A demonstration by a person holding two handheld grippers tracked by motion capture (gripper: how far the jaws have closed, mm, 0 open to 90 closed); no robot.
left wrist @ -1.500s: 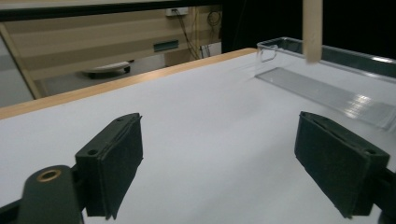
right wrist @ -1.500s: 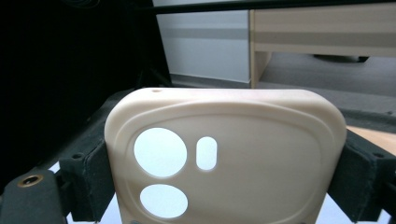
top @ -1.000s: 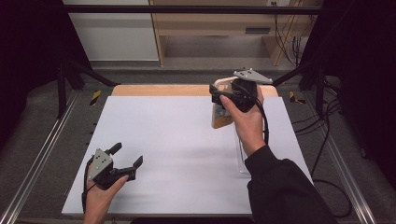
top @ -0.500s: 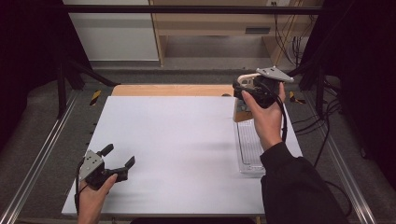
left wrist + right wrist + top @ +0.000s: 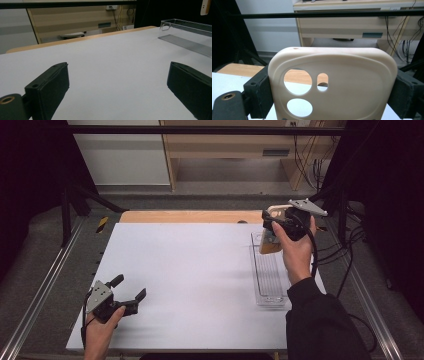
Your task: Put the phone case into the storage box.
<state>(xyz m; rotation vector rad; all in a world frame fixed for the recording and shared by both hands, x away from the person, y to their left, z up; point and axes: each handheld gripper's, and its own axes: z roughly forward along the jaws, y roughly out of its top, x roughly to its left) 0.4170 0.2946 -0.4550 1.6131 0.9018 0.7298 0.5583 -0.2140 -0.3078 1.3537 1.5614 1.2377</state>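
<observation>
The right gripper (image 5: 274, 221) holds a cream phone case (image 5: 332, 82) tight between its two black jaws, one on each side. The case is up in the air, above the far end of a clear plastic tray (image 5: 270, 280). The tray lies on the right side of the white table (image 5: 190, 270) and looks empty, so the case is picked up but not put down. It looks like the case goes into the tray next.

The left gripper (image 5: 129, 292) rests low at the near left of the table, jaws wide apart, holding nothing. It is well apart from the tray. Nothing lies between the case and the tray. Past the table stand a wooden desk (image 5: 240, 150) and some cables (image 5: 360, 235).
</observation>
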